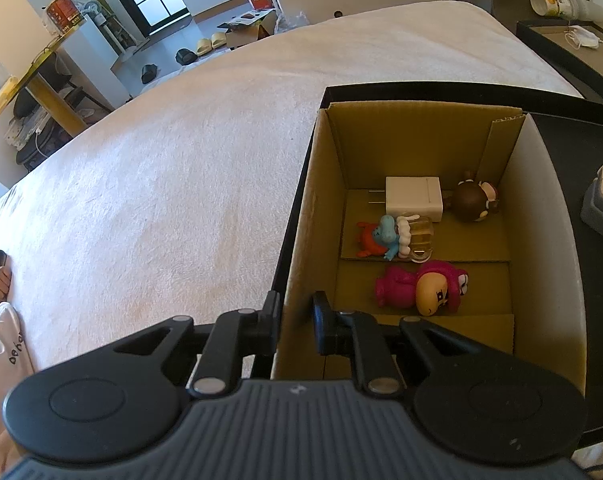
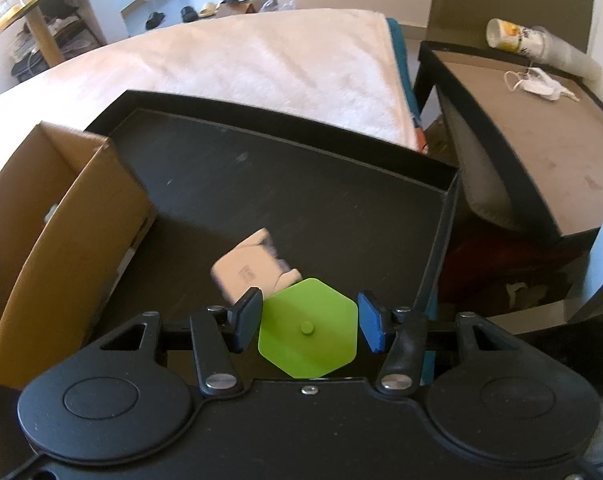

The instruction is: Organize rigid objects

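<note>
Through the left wrist camera I have the left tongs (image 1: 295,326) pinching the near wall of the cardboard box (image 1: 301,216), one finger outside it and one inside, so I judge their job is simply to steady the box; I would hold that grip square and not drag the wall inward. Inside the box lie a white charger (image 1: 415,198), a brown figurine (image 1: 475,198), a blue-and-red toy with a small mug (image 1: 395,238) and a pink figurine (image 1: 419,288), with bare floor left at the near end. The box stands in a black tray (image 1: 561,148) resting on a bed (image 1: 181,140) covered in a pale blanket. Through the right wrist camera the right tongs (image 2: 309,322) straddle a green hexagonal piece (image 2: 307,328) on the tray floor, their pads (image 2: 247,318) right at its edges; I cannot tell whether they are pressing yet, so I read this as the grasp being made. To do it well I would seat both pads on opposite flat sides of the hexagon, not on corners, and squeeze firmly before lifting. A white-and-grey object (image 2: 253,268), blurred, lies just beyond the left pad, touching or nearly so; I would lift straight up to avoid catching it, then carry across to the box on the left.
</note>
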The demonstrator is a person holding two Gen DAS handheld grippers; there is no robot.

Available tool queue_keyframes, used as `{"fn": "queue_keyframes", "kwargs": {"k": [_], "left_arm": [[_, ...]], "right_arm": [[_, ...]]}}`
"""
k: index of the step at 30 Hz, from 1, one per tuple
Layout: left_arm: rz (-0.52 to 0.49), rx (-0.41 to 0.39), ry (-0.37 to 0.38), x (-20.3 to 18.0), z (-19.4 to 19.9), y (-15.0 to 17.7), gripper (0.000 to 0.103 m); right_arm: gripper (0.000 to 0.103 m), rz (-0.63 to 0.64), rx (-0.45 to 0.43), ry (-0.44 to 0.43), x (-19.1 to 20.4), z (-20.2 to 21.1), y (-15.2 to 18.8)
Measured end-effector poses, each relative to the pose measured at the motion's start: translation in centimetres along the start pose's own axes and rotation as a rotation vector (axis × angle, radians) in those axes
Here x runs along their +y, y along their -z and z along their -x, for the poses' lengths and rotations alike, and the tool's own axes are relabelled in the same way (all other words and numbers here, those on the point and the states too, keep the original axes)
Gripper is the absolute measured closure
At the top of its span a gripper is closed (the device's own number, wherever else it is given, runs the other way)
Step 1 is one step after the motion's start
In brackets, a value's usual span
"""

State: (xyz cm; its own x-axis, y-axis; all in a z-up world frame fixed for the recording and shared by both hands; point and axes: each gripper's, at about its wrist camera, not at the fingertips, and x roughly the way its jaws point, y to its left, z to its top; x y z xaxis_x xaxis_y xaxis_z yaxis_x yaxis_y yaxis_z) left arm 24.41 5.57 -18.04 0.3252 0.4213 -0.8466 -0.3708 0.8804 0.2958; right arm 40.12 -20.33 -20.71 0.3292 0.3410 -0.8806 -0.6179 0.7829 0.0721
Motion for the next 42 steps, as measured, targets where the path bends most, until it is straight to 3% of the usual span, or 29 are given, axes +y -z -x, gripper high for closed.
{"fn": "queue_keyframes", "kwargs": {"k": [4,15,22,42], "left_arm": [[0.000,0.001,-0.001,0.0,0.0,0.0,0.088],[0.013,0.005,0.003,0.2,0.0,-0.1,0.088],[0.010,0.001,0.005,0.1,-0.1,-0.1,0.088],[0.015,-0.008,0.032,0.6,-0.1,0.1,0.088]], "right_arm": [[0.050,0.020,0.032,-0.028,0.5,-0.1,0.4],[0.050,0.078,0.094,0.005,1.9,-2.5,0.5],[0.051,0.108,0.088,0.017,2.4,-1.8,0.7],[0.051,0.171,-0.107,-0.021,6.7,3.8,-0.7]]}}
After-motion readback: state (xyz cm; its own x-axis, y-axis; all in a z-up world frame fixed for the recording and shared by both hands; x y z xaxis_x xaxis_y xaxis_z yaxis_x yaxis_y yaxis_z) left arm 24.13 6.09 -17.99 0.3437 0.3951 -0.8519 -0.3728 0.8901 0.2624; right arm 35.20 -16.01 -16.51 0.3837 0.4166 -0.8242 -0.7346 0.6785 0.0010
